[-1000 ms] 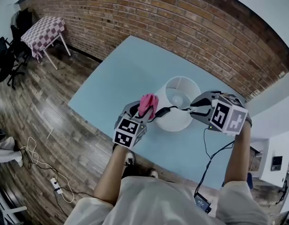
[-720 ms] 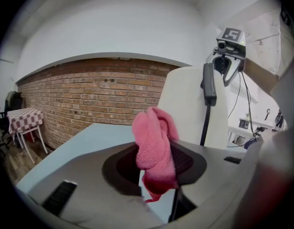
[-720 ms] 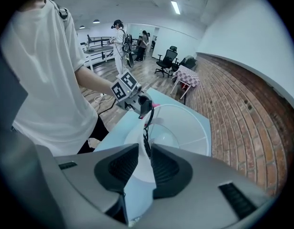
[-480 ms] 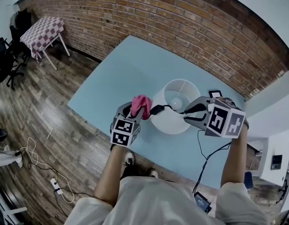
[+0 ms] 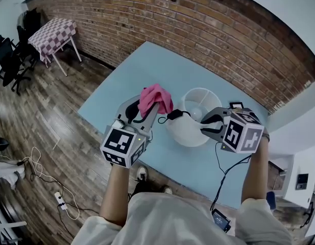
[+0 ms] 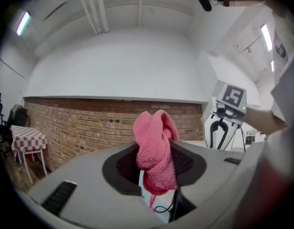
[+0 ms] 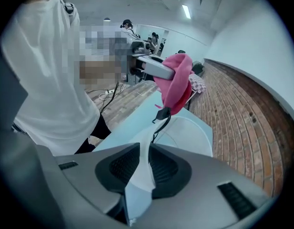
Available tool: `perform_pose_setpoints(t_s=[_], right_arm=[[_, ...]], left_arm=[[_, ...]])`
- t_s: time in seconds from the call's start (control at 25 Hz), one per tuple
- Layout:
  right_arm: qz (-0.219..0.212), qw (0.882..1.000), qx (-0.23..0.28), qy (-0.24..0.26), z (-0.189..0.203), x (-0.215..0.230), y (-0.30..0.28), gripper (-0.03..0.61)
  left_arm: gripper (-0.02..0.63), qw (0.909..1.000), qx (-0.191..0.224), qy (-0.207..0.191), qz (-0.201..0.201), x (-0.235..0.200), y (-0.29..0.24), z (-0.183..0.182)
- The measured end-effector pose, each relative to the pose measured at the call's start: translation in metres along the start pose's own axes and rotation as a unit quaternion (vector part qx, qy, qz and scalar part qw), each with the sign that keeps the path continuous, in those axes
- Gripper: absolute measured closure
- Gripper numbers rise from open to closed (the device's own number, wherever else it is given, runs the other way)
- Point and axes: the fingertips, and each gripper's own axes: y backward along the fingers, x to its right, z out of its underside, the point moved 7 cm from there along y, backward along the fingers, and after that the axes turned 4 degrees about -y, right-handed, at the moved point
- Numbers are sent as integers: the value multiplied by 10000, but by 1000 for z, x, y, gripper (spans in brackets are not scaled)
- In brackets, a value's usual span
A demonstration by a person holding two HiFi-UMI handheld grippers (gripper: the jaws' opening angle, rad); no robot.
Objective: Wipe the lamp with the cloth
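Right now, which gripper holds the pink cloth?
The left gripper: its fingers pinch the pink cloth. The right gripper instead clamps the white lampshade by its rim, its fingers having just been closing on it.

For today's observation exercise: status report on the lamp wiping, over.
Left gripper shut on cloth, clear of lamp. Right gripper jaws just closed on shade rim. Black cord draped over rim, possibly obstructing.

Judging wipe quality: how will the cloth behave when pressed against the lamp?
Likely floppy: the cloth bunches and droops from the left gripper. Probably light, since one pinch carries it. Its fuzzy pile looks grippy, so it should drag on the lamp.
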Motion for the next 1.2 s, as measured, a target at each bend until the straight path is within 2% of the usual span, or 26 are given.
perform_pose_setpoints(t_s=[0.08, 0.24, 0.36, 0.56, 0.72, 0.8, 0.92, 1.0, 1.2], right_arm=[[142, 9998, 53, 97, 3, 3, 6, 472], [393, 9992, -49, -14, 16, 11, 21, 424], [345, 9994, -102, -28, 25, 14, 21, 410], [148, 9998, 65, -70, 28, 14, 12, 411], [-47, 9988, 334, -363, 32, 13, 8, 429], [-15, 9986, 364, -374, 33, 13, 8, 423], [16, 9987, 365, -349, 31, 13, 8, 420], [72, 9985, 426, -339, 31, 13, 7, 420], [181, 9977, 554, -354, 30, 14, 7, 419]], left_arm=[[456, 9999, 96, -13, 99, 8, 1, -12], [456, 9996, 66, -122, 228, 22, -5, -20], [454, 9991, -40, -232, 345, 36, -15, -16], [454, 9972, -491, -251, 501, 44, -42, 17], [446, 9977, -397, -18, 541, 43, -44, 36], [446, 9979, -366, 66, 528, 41, -42, 42], [450, 9959, -748, -34, 500, 38, -42, 63], [449, 9939, -967, 54, 532, 40, -41, 84], [447, 9918, -1167, 264, 449, 36, -39, 114]])
